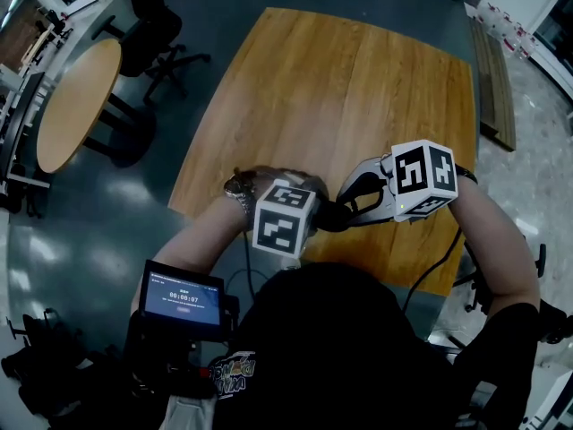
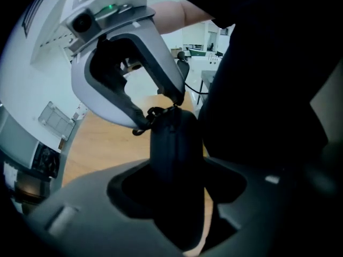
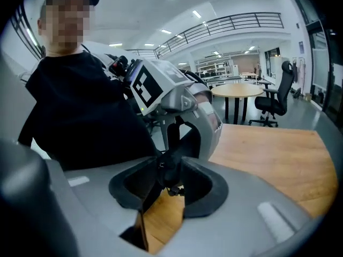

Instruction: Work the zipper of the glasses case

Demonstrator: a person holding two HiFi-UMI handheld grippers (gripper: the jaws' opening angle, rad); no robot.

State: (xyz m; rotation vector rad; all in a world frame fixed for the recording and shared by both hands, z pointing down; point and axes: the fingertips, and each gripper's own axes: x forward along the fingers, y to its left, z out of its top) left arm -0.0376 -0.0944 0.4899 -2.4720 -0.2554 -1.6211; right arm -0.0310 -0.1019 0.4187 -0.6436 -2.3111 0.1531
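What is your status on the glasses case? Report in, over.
Left gripper shut on glasses case. Right gripper shut on zipper pull at the case's end. Case held above wooden table; nothing blocking.

Black glasses case point(image 2: 174, 149) — honey-brown, wood-grained table point(image 1: 358, 88).

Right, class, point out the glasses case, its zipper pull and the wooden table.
glasses case point(image 2: 174, 149), left gripper view, middle of its dark shell
zipper pull point(image 2: 153, 113), left gripper view, dark tab at the case's far end
wooden table point(image 1: 358, 88), head view, bare part of its top
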